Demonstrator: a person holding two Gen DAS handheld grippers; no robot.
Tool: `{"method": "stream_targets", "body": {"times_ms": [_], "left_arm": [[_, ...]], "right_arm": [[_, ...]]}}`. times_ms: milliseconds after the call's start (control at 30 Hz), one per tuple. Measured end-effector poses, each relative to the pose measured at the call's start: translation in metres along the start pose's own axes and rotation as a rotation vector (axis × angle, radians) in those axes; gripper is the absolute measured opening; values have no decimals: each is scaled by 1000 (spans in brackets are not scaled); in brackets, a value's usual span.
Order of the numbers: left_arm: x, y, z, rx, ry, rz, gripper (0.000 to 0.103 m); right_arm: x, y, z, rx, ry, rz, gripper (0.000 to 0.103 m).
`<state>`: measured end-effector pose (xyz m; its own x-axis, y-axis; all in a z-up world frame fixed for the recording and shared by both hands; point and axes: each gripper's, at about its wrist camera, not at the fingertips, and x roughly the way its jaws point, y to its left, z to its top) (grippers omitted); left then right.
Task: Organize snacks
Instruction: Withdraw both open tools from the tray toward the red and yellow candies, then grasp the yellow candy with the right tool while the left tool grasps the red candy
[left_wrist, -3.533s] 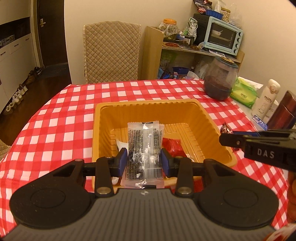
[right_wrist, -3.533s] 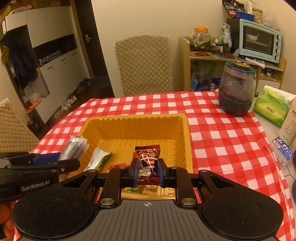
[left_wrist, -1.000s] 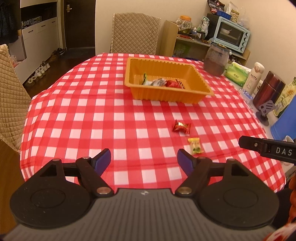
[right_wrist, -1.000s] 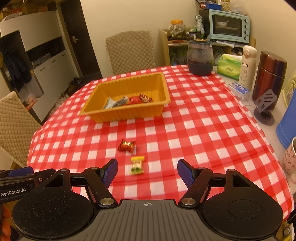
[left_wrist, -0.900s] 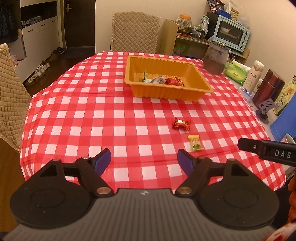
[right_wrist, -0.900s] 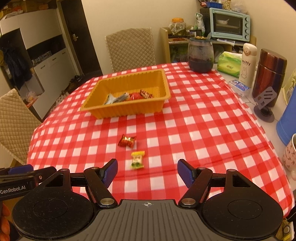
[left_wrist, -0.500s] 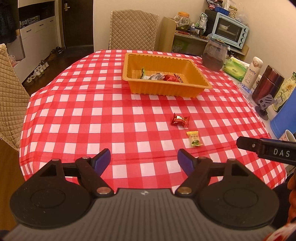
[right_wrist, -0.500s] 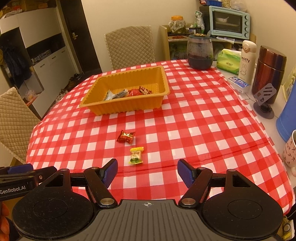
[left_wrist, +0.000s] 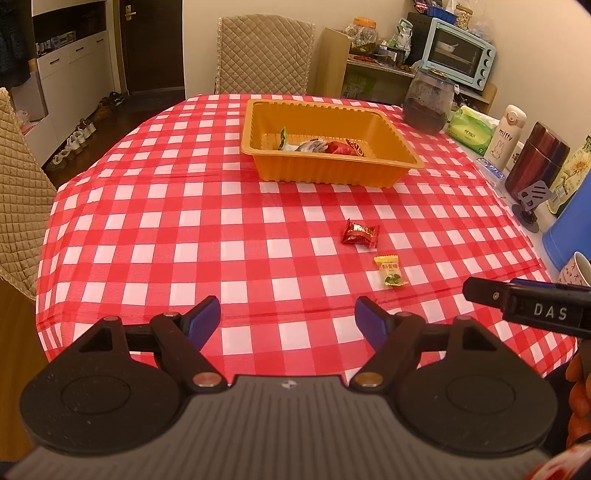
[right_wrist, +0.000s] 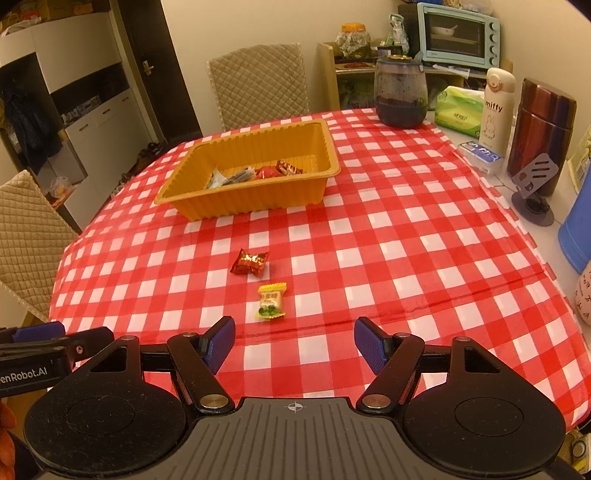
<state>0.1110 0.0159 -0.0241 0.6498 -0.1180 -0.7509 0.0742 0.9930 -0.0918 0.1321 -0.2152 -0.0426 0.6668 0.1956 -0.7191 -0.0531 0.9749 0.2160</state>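
Grippers first: left gripper (left_wrist: 288, 317) at bottom centre of the left wrist view, fingers spread wide, nothing between them, over the near table edge. Right gripper (right_wrist: 294, 341) same in the right wrist view, spread, empty; its tip also shows at right edge of the left view.

Checked tablecloth (left_wrist: 177, 229) drops off at the lower left and lower right of both frames, near edge just ahead of the fingertips. Wide bare cloth across the left half, free room there.

Yellow candy (right_wrist: 271, 301) just beyond the right gripper's left finger, lower centre. Red candy (right_wrist: 250, 262) just past it, slightly left, near but not touching. In the left view the yellow one (left_wrist: 390, 270) sits right of centre, the red one (left_wrist: 360, 233) above it.

Orange tray (right_wrist: 236, 206) upper centre, well apart from both candies, open cloth between. Several wrapped snacks (right_wrist: 255, 172) lie inside near its front wall.

Right side crowded: dark jar (right_wrist: 400, 92), tissue pack (right_wrist: 458, 110), white bottle (right_wrist: 496, 107), maroon flask (right_wrist: 543, 129) along the upper right edge. Quilted chair (right_wrist: 258, 85) behind the table.
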Motion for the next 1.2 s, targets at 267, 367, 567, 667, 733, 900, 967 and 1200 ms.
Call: {"method": "stream_targets", "body": {"times_ms": [267, 367, 567, 667, 733, 900, 967, 1200], "left_arm": [[12, 4, -1, -3, 16, -3, 78], [15, 7, -2, -7, 15, -4, 78], [27, 11, -4, -9, 29, -7, 80], [33, 11, -4, -6, 26, -10, 81], [37, 11, -4, 3, 24, -6, 83], [51, 13, -3, 8, 26, -10, 87], [56, 15, -1, 6, 25, -6, 88], [72, 21, 4, 17, 26, 3, 89]], "right_arm": [[15, 1, -6, -11, 15, 1, 71], [21, 3, -10, -17, 24, 1, 71], [32, 6, -16, -37, 17, 5, 71], [41, 5, -20, -34, 16, 5, 71], [47, 5, -21, -40, 17, 3, 71], [61, 8, -20, -57, 3, 1, 71], [68, 10, -18, -68, -1, 3, 71], [100, 23, -10, -93, 8, 12, 57]]}}
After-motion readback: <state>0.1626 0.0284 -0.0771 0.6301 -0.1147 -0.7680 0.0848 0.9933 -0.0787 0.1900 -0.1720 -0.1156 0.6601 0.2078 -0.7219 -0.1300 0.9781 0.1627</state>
